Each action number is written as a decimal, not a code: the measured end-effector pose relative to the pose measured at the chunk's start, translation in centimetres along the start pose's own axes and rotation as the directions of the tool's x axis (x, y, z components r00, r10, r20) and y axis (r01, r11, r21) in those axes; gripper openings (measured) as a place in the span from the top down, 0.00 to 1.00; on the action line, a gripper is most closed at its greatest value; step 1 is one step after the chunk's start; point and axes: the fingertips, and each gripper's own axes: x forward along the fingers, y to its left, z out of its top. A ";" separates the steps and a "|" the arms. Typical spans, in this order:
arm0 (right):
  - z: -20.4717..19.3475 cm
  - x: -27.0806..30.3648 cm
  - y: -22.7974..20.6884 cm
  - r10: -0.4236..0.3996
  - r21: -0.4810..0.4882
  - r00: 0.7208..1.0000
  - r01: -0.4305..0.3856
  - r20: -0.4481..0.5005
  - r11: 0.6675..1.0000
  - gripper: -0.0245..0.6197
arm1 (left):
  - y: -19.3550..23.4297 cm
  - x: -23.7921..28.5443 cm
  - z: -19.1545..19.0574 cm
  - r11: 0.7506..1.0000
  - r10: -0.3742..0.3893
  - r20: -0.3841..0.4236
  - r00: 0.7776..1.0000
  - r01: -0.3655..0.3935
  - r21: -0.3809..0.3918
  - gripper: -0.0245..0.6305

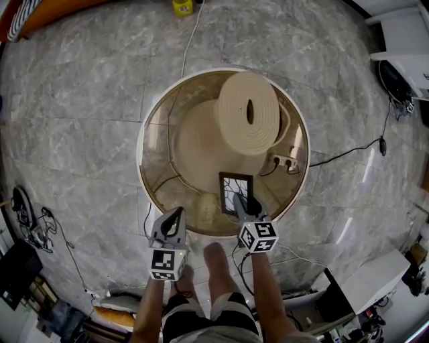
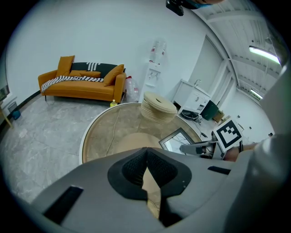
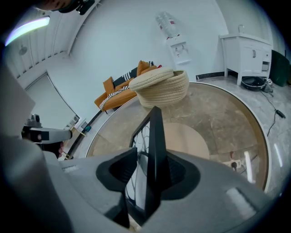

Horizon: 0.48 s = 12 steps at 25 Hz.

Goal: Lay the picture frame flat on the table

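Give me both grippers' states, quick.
Left gripper: closed, empty.
Right gripper: open, jaws loose around the black rectangular picture frame.

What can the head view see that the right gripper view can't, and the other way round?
Only the head view: the person's legs and a small yellow container on the floor beyond the table.

Only the right gripper view: the ceiling light and the white water dispenser by the wall.

Both: the round table, the woven basket, the power strip, and the picture frame between the right gripper's fingers.
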 end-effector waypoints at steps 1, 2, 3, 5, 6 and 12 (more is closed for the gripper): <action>-0.1 0.1 -0.1 -0.005 0.002 1.000 0.005 -0.001 1.000 0.72 | 0.0 0.1 -0.1 1.000 -0.001 -0.001 1.000 0.001 -0.001 0.94; -0.2 0.3 -0.2 -0.009 0.003 1.000 0.009 -0.001 1.000 0.71 | 0.1 0.2 -0.2 1.000 -0.001 -0.003 1.000 0.001 -0.002 0.94; -0.2 0.4 -0.3 -0.013 0.003 1.000 0.013 -0.001 1.000 0.70 | 0.2 0.3 -0.4 1.000 0.000 -0.006 1.000 0.000 -0.004 0.94; -0.3 0.5 -0.5 -0.023 0.001 1.000 0.023 -0.001 1.000 0.68 | 0.3 0.3 -0.8 1.000 0.001 -0.012 1.000 -0.001 -0.009 0.94; -0.4 0.5 -0.6 -0.030 0.000 1.000 0.030 -0.004 1.000 0.67 | 0.4 0.3 -1.0 1.000 0.002 -0.014 1.000 -0.002 -0.010 0.94; -0.7 1.1 -1.2 -0.061 0.020 0.998 0.062 -0.032 0.998 0.60 | 1.0 0.3 -1.7 1.000 0.001 -0.026 1.000 -0.002 -0.027 0.94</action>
